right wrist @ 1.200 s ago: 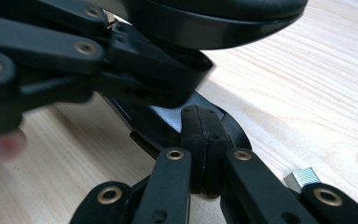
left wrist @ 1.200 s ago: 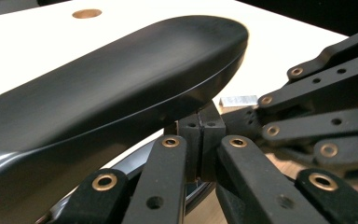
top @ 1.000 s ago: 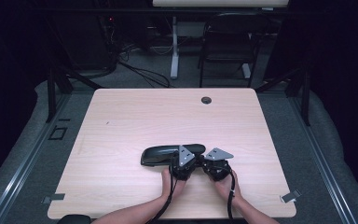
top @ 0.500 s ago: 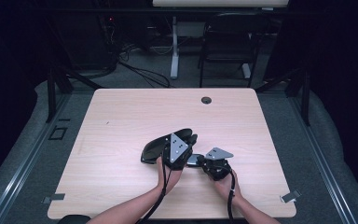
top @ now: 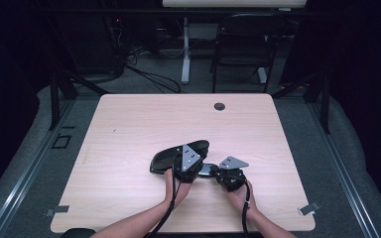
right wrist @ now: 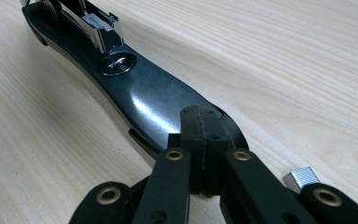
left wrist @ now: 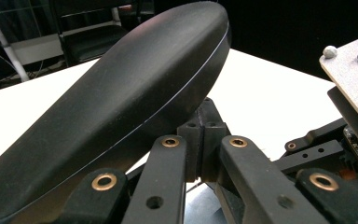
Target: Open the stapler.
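In the high view, a black stapler point(top: 178, 156) sits near the middle of the pale wood-grain table point(top: 129, 129), toward the near edge, opened up: its rounded matte top arm tilts up and to the left, while its base runs right along the tabletop. The left gripper point(top: 188, 166) sits against the top arm, the grey three-cornered plate on it tipped up steeply; the left hand point(top: 174, 186) comes in from the near edge with the forearm angled left. The right gripper point(top: 217, 173) lies low beside it at the right end of the base, held by the right hand point(top: 240, 196).

In the left gripper view, the smooth, curved black top arm point(left wrist: 121, 107) slants across, and the jaws stand closed together just beneath it; whether they pinch it I cannot tell.

In the right gripper view, the glossy black base point(right wrist: 149, 102) stretches away, with its round metal anvil point(right wrist: 116, 64) and shiny staple rail point(right wrist: 100, 25). The jaws are closed tight over the base's near end. A small block of silver staples point(right wrist: 302, 178) lies on the wood just to the right.
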`<state>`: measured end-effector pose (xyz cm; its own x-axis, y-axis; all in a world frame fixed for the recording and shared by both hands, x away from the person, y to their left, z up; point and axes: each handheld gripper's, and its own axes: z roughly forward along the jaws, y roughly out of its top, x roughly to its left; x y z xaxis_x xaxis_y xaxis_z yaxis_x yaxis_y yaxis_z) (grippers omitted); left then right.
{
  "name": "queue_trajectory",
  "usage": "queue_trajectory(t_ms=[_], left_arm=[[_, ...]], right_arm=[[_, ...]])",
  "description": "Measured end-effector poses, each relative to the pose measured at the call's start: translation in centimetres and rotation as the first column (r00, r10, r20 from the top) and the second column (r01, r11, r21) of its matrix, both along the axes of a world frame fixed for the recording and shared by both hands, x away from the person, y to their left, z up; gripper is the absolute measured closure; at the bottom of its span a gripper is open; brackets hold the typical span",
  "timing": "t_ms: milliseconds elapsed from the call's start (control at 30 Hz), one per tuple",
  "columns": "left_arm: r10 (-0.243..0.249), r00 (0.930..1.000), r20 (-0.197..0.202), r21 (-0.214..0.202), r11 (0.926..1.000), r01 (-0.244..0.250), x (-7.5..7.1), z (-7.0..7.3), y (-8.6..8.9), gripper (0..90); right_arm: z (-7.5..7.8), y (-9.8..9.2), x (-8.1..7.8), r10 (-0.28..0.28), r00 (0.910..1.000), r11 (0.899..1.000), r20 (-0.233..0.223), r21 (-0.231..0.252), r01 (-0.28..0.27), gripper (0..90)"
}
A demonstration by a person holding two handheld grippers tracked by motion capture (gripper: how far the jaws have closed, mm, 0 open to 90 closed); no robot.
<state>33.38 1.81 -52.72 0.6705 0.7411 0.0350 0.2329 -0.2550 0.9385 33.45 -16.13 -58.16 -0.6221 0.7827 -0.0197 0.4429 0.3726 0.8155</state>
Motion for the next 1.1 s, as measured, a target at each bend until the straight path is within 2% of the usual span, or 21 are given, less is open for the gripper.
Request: queue_trajectory(t_ms=[167,433,467,633,733,967,1033,1100], left_arm=[[-0.016,0.9997,-0.018,0.010,0.9998,0.016,0.1,0.3,0.2,90.0],[-0.020,0.9996,-0.017,0.004,0.9998,0.020,0.2,1.0,0.8,90.0],[-0.021,0.9996,-0.017,0.003,0.9998,0.021,0.2,1.0,0.8,90.0],[-0.019,0.9996,-0.023,-0.005,0.9998,0.018,0.3,1.6,1.2,90.0],[-0.019,0.9996,-0.021,-0.003,0.9998,0.019,0.3,1.9,1.6,90.0],[-0.019,0.9997,-0.017,0.002,0.9998,0.019,0.3,2.6,2.1,90.0],[-0.018,0.9997,-0.017,0.000,0.9998,0.018,0.4,2.8,2.3,90.0],[-0.017,0.9997,-0.017,0.004,0.9998,0.017,0.4,3.0,2.5,90.0]], right_arm=[[0.1,0.1,0.1,-0.004,1.0000,1.000,-0.007,0.002,0.004,90.0],[0.4,0.3,0.3,-0.008,0.9995,1.000,-0.031,-0.023,0.008,90.0],[0.5,0.4,0.3,-0.016,0.9990,1.000,-0.042,-0.015,0.015,90.0],[0.8,0.4,0.5,-0.011,0.9975,0.999,-0.069,-0.037,0.008,90.0],[1.0,0.3,0.8,-0.007,0.9956,1.000,-0.093,-0.029,0.004,90.0],[1.1,0.4,0.9,0.006,0.9957,0.999,-0.092,-0.042,-0.010,90.0],[1.2,0.5,1.0,0.009,0.9950,0.998,-0.099,-0.066,-0.015,90.0],[1.2,0.4,1.1,0.010,0.9939,0.999,-0.110,-0.052,-0.016,90.0]])
